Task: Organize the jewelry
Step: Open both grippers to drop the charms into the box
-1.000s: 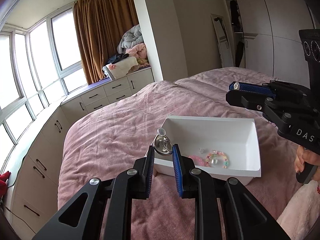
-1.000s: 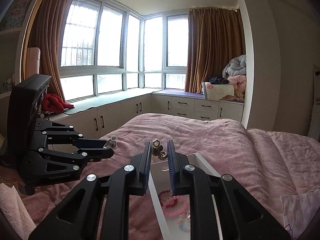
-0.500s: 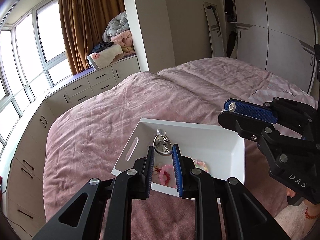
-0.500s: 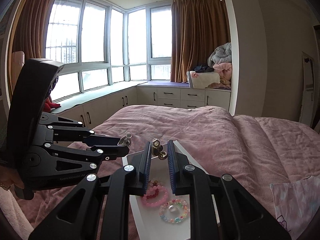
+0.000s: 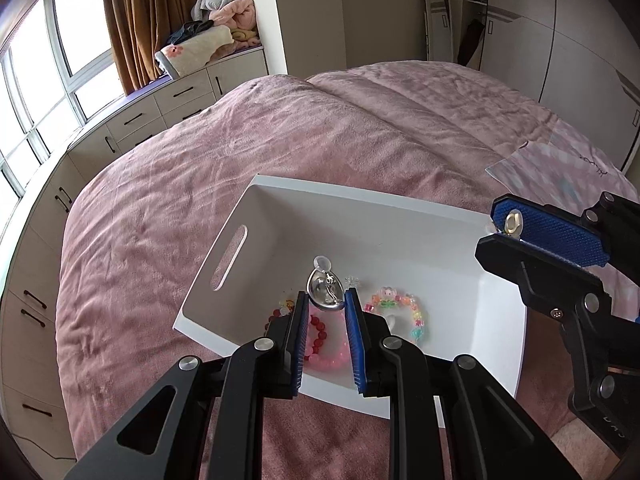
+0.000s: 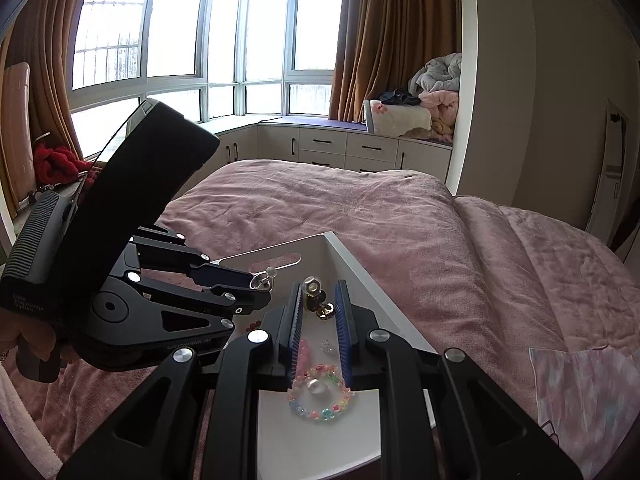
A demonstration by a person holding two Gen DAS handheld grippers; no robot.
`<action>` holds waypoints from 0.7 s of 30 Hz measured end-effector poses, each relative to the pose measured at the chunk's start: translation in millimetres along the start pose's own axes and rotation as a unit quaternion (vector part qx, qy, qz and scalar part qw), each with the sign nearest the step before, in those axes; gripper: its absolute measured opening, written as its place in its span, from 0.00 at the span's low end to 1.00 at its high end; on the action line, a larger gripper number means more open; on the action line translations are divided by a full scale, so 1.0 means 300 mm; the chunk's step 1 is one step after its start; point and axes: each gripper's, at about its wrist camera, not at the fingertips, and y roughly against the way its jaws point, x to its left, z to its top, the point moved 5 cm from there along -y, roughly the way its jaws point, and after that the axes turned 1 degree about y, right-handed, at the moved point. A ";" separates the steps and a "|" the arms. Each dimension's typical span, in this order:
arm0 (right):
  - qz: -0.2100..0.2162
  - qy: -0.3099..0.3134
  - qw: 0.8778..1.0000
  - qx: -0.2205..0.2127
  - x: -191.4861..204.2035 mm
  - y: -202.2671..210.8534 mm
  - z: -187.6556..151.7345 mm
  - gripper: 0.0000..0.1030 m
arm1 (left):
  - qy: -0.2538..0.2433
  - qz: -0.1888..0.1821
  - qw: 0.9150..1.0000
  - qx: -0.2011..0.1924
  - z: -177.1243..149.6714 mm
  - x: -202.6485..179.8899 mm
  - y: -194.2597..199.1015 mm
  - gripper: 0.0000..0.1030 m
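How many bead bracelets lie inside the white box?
2 can be seen. The pink and red bead bracelet lies under the left gripper; the multicoloured pastel bead bracelet lies beside it. Others may be hidden.

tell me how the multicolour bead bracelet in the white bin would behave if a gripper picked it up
The multicolour bead bracelet would probably sag, being strung small beads. It looks light. Its glossy round beads might slip on the white bin.

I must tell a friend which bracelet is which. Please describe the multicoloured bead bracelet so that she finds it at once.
On the pink bed sits a white bin. Inside it, on the floor at the side away from the handle slot, lies the multicoloured bracelet. Unlike the red and pink bracelets beside it, its beads are pastel and mixed, with a small flower charm.
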 end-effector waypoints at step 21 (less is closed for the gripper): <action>-0.042 -0.012 0.999 0.014 -0.055 -0.049 -0.039 0.62 | 0.042 0.022 0.997 -0.061 -0.060 0.020 -0.005 0.71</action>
